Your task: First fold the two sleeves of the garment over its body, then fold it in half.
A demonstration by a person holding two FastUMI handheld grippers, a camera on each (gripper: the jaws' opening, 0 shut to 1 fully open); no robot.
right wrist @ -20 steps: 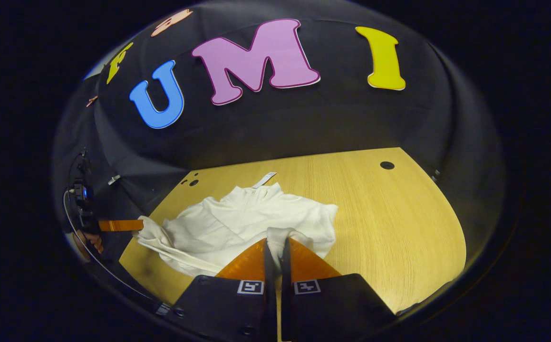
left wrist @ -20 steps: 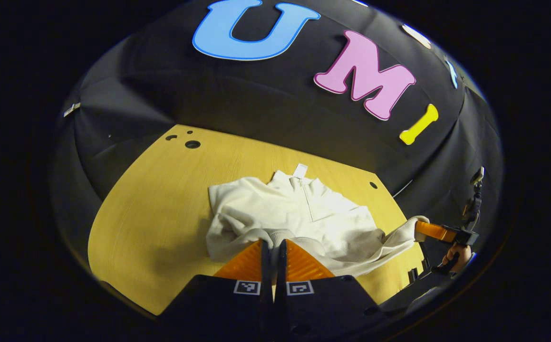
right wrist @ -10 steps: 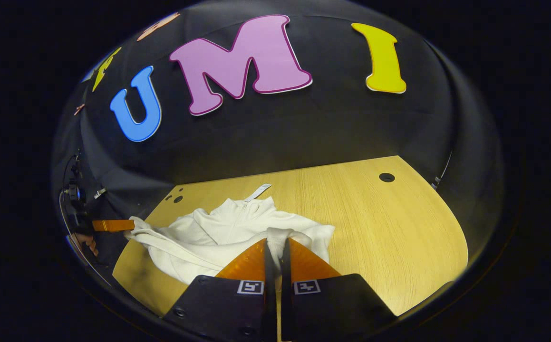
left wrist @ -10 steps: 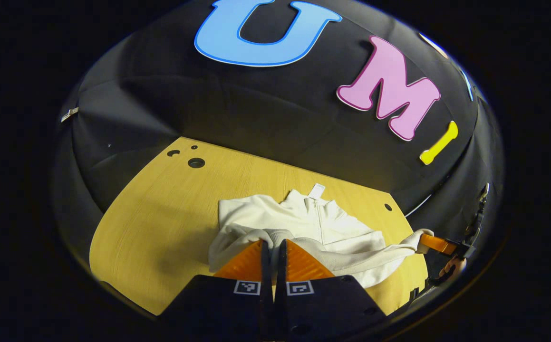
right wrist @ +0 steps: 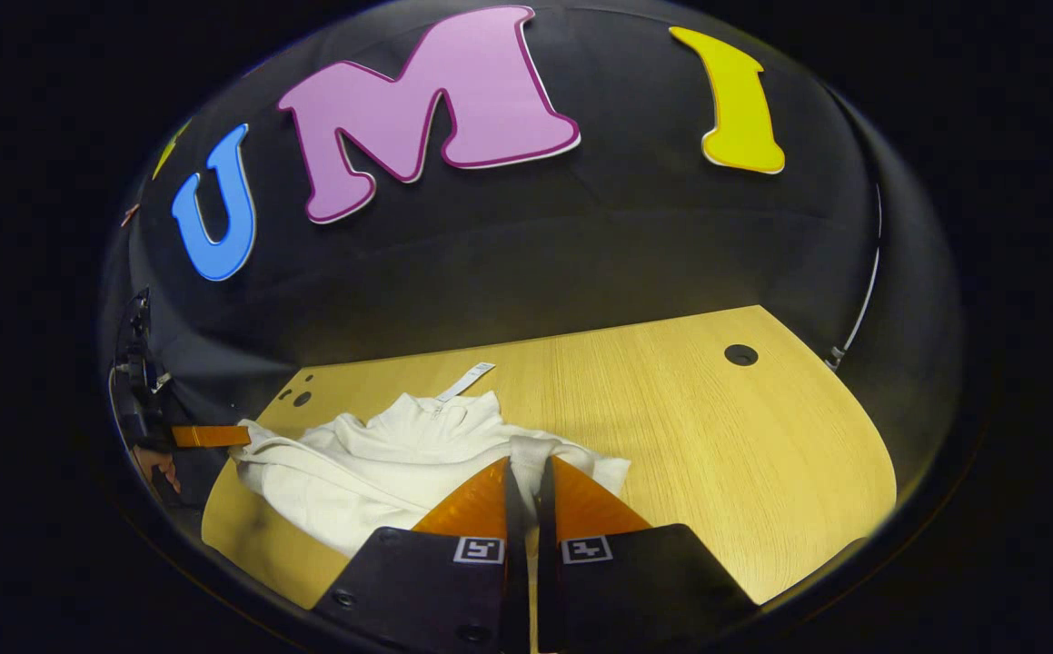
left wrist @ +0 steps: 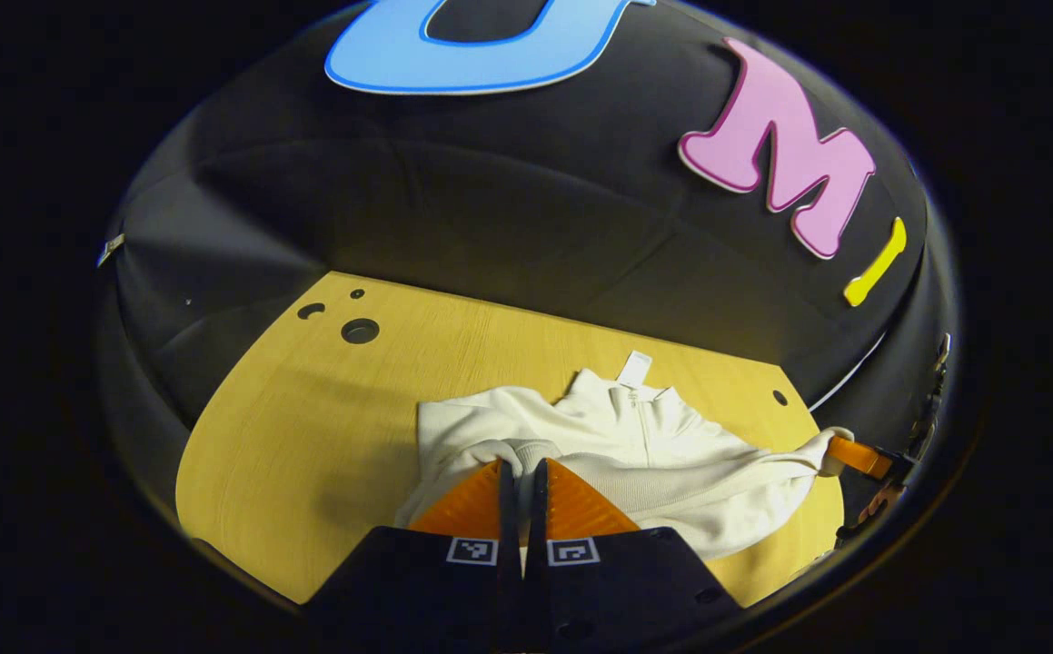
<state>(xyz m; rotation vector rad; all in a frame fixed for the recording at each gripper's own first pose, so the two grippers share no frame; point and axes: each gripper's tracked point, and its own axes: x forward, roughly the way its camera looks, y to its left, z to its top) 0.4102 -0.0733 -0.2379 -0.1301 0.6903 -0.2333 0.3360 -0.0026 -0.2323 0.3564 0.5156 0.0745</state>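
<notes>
Pinching soft cream knit garment [left wrist: 671, 454]

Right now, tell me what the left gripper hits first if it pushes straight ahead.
The left gripper is shut on the white garment, so it would likely push into that cloth first; the wooden table lies beyond.

- Left gripper [left wrist: 521, 465]: two wedge-shaped fingers with ridged faces, set on a black housing.
- Each housing half bears a small square black-and-white marker [left wrist: 472, 549].
- Right gripper [right wrist: 526, 463]: same build, with round screw holes [right wrist: 339, 597] in its housing.
</notes>
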